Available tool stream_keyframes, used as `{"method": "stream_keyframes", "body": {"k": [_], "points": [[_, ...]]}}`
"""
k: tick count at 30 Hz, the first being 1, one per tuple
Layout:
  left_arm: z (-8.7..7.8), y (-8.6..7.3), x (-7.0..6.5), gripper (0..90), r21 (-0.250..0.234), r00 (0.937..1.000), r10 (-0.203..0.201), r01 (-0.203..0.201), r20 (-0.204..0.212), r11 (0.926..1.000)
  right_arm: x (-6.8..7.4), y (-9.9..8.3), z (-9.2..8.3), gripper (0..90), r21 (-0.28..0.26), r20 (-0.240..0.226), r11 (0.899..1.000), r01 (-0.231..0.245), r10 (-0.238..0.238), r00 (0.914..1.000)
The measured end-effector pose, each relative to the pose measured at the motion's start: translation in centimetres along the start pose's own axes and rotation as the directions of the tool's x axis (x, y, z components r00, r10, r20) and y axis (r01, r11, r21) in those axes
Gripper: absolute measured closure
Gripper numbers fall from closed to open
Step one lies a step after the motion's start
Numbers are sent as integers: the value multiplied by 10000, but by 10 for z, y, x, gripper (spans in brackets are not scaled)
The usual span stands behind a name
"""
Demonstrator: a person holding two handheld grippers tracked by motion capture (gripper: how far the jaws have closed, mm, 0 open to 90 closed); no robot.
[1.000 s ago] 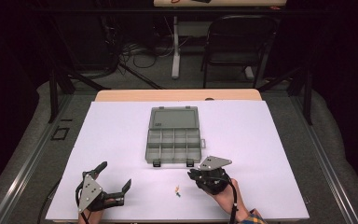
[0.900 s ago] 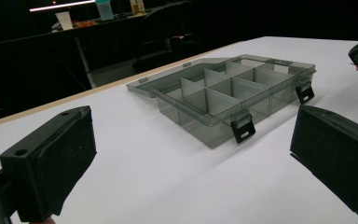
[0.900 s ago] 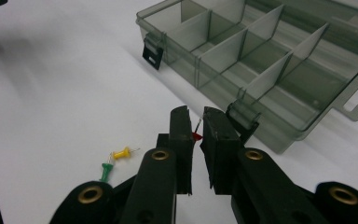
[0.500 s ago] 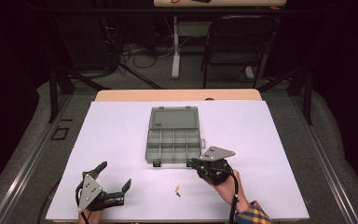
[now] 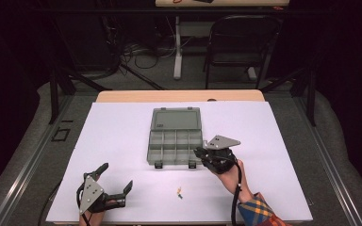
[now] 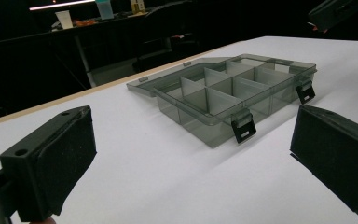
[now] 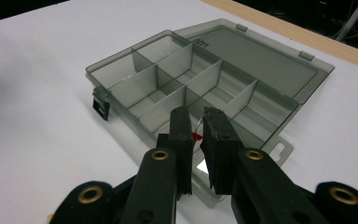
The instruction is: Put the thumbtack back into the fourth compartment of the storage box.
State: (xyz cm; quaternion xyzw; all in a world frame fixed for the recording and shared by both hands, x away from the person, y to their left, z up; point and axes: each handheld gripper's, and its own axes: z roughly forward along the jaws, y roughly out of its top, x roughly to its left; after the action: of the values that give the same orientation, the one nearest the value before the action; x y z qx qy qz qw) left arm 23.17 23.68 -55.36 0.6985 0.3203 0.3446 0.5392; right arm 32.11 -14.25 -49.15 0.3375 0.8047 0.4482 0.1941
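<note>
A grey translucent compartment box (image 5: pixel 175 140) is seen on the white tabletop (image 5: pixel 122 127), roughly at its middle and nearer the far edge, with its lid laid flat open toward that far edge. Two rows of divided compartments are shown, and two black latches hang on the near wall.

The right gripper (image 5: pixel 199 153) is held over the box's near right corner. In the right gripper view its jaws are drawn almost together, and a small item (image 7: pixel 197 135) with a red part and a thin wire loop is pinched between the pads; what it is cannot be made out. The jaws are poised above the near row of compartments, at the box's near wall.

The left gripper (image 5: pixel 117 182) is rested near the tabletop's near left corner, well apart from the box. Its jaws are spread wide, with nothing between them, as the left gripper view confirms.

A few small pieces (image 5: pixel 180 192), yellow and green, are left on the bare tabletop near the near edge, between the two grippers.
</note>
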Motion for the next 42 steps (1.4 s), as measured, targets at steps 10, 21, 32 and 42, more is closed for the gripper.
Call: {"method": "stream_keyframes", "body": {"k": [10, 21, 32, 42], "points": [[1, 0, 0, 1, 18, 10000, -23, 23, -1, 10000, -18, 9, 10, 823, -82, 245, 9997, -251, 253, 9994], [0, -1, 0, 1, 32, 10000, -34, 34, -29, 10000, -34, 14, 32, 822, 165, 513, 9993, -336, 328, 9981], [-1, -1, 0, 1, 60, 10000, -34, 35, -91, 10000, -48, 13, 62, 817, 572, 805, 9970, -526, 479, 9956], [-1, 0, -1, 1, 90, 10000, -12, 13, -64, 10000, -56, 7, 72, 693, 740, 853, 9931, -911, 847, 9927]]}}
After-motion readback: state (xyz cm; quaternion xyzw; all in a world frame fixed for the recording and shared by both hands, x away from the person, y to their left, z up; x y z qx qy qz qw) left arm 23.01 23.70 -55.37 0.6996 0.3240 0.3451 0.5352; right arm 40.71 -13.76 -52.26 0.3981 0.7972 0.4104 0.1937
